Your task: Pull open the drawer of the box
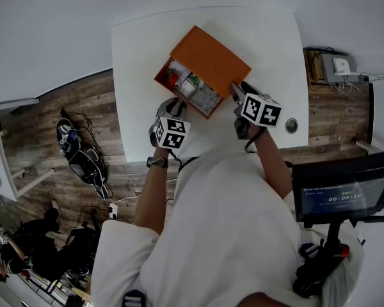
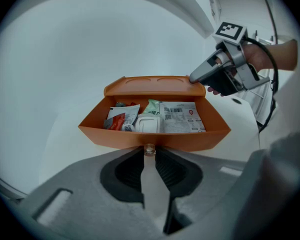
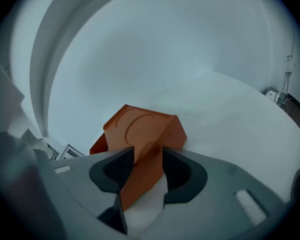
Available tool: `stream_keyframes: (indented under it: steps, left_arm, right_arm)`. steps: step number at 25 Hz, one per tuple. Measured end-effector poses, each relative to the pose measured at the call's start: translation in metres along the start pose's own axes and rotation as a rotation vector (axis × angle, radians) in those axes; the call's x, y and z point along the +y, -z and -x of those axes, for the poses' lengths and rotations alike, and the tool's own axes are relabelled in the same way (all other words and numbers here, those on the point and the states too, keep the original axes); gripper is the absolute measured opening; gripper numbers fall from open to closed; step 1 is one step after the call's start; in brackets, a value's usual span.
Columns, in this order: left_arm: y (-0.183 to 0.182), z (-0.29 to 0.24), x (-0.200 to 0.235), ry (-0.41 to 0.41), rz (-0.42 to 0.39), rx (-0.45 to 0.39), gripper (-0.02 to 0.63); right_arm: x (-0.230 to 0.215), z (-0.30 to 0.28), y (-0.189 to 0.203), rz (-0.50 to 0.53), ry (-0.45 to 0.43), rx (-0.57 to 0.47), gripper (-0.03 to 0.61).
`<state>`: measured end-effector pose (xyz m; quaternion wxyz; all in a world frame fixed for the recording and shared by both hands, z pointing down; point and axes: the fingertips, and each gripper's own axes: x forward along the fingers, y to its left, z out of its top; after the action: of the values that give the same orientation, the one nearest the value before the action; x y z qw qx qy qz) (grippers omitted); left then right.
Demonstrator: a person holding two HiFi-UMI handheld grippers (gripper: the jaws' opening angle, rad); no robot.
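Note:
An orange box (image 1: 211, 59) lies on the white table (image 1: 141, 56). Its drawer (image 1: 191, 88) stands pulled out toward me and holds packets and a white case (image 2: 149, 124). My left gripper (image 2: 149, 152) is shut on the small clear knob (image 2: 149, 148) at the middle of the drawer front. My right gripper (image 3: 148, 156) straddles the box's near right corner (image 3: 145, 129), jaws wide, the orange wall between them without a clear pinch. In the left gripper view the right gripper (image 2: 196, 79) rests at the top right edge of the box (image 2: 150, 84).
A round cable hole (image 1: 292, 125) sits in the table near its right front corner. A screen on a stand (image 1: 342, 194) is at my right. Cables and gear (image 1: 83, 158) lie on the wooden floor to the left.

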<state>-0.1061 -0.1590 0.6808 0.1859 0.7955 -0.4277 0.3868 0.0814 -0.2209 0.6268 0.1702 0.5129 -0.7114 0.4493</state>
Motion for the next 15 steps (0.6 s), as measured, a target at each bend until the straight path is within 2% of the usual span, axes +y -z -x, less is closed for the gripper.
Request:
stream_keyframes:
  steps: [15]
  left_arm:
    - [0.014, 0.009, 0.004, -0.015, 0.027, 0.018, 0.077]
  right_arm:
    - [0.000, -0.003, -0.003, 0.007, 0.000, -0.004, 0.181]
